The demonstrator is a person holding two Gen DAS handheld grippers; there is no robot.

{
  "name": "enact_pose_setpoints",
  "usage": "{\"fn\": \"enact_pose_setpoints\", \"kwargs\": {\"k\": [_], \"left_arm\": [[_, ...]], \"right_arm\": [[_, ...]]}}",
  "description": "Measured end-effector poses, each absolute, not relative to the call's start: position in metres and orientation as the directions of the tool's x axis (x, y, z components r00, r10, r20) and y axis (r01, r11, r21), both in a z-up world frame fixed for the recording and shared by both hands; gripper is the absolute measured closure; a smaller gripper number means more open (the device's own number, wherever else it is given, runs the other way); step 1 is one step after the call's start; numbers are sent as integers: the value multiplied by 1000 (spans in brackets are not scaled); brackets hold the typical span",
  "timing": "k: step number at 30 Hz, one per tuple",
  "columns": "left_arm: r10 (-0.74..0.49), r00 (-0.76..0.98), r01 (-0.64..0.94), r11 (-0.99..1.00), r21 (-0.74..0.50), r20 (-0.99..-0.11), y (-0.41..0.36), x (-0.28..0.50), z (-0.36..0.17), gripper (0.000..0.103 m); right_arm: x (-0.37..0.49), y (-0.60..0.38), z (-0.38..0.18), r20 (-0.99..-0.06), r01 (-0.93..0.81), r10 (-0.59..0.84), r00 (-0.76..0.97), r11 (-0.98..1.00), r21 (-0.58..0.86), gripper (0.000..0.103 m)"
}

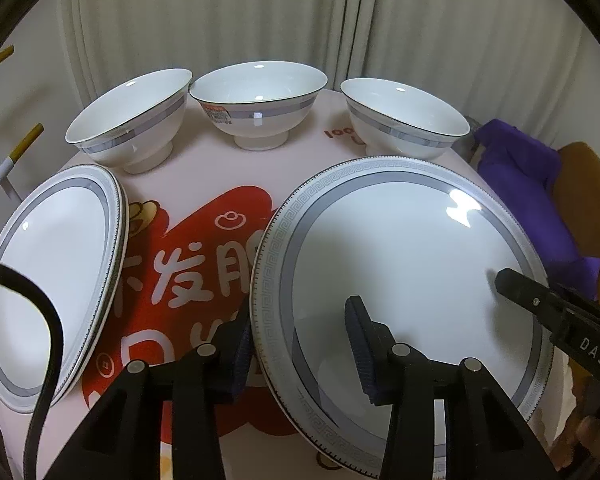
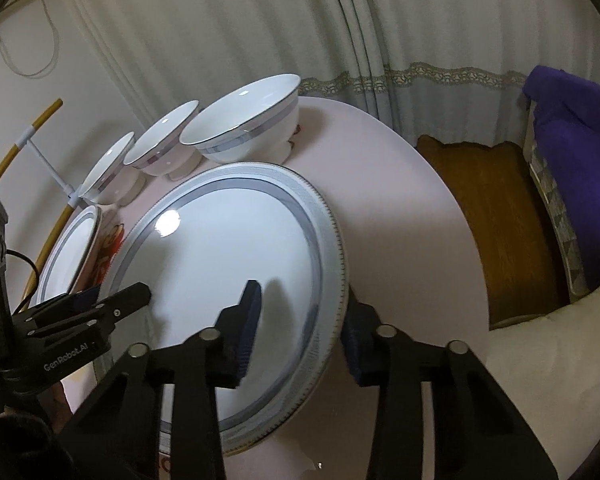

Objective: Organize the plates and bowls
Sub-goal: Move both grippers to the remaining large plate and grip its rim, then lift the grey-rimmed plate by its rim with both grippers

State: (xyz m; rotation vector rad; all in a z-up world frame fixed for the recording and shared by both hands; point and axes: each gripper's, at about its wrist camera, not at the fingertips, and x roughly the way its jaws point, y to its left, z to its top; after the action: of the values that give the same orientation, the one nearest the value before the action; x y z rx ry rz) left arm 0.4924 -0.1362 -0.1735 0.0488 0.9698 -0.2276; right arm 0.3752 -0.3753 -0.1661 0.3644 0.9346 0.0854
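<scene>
A large white plate (image 1: 400,264) with a grey patterned rim lies on the round table; it also shows in the right wrist view (image 2: 228,264). My left gripper (image 1: 300,344) is open, its jaws either side of the plate's left rim. My right gripper (image 2: 300,332) is open, its jaws either side of the plate's right rim; it also shows in the left wrist view (image 1: 540,304). A stack of similar plates (image 1: 56,276) lies at the left. Three white bowls with grey bands stand at the back: left (image 1: 132,120), middle (image 1: 260,100), right (image 1: 404,120).
The table wears a pink cloth with a red print (image 1: 196,264). Curtains (image 1: 300,12) hang behind. A purple cloth (image 2: 572,168) and a wooden seat (image 2: 484,216) are to the right, with a white cushion (image 2: 556,360). Yellow poles (image 1: 16,152) stand at the left.
</scene>
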Motion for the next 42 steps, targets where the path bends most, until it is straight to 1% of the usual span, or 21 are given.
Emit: {"fn": "enact_pose_setpoints", "kwargs": {"k": [3, 5, 8, 12, 16, 23, 27, 34, 42], "left_arm": [[-167, 544, 211, 976, -59, -822, -135, 492, -173, 66], [-149, 553, 207, 978, -38, -820, -136, 490, -172, 68], [-139, 557, 207, 978, -26, -819, -136, 489, -170, 70], [-148, 564, 197, 980, -42, -812, -131, 488, -169, 75], [-165, 565, 202, 978, -59, -809, -127, 488, -168, 77], [-203, 561, 213, 972, -97, -802, -119, 490, -169, 77], [-199, 568, 211, 973, -92, -799, -120, 489, -170, 77], [-239, 581, 201, 968, -148, -778, -111, 487, -169, 81], [-265, 565, 215, 962, -171, -782, -105, 489, -170, 81]], "right_arm": [[374, -377, -167, -771, 90, 217, 599, 938, 334, 79], [374, -379, -167, -763, 88, 226, 605, 934, 346, 82], [373, -379, -166, -762, 91, 220, 609, 935, 343, 82], [371, -377, -167, -759, 93, 222, 612, 933, 347, 83], [370, -378, -166, -756, 91, 227, 614, 931, 354, 83], [368, -380, -165, -751, 87, 231, 618, 930, 358, 83], [367, -381, -166, -746, 84, 236, 623, 928, 363, 84], [368, -377, -166, -745, 85, 233, 625, 928, 361, 84], [368, -378, -168, -741, 85, 236, 629, 926, 367, 84]]}}
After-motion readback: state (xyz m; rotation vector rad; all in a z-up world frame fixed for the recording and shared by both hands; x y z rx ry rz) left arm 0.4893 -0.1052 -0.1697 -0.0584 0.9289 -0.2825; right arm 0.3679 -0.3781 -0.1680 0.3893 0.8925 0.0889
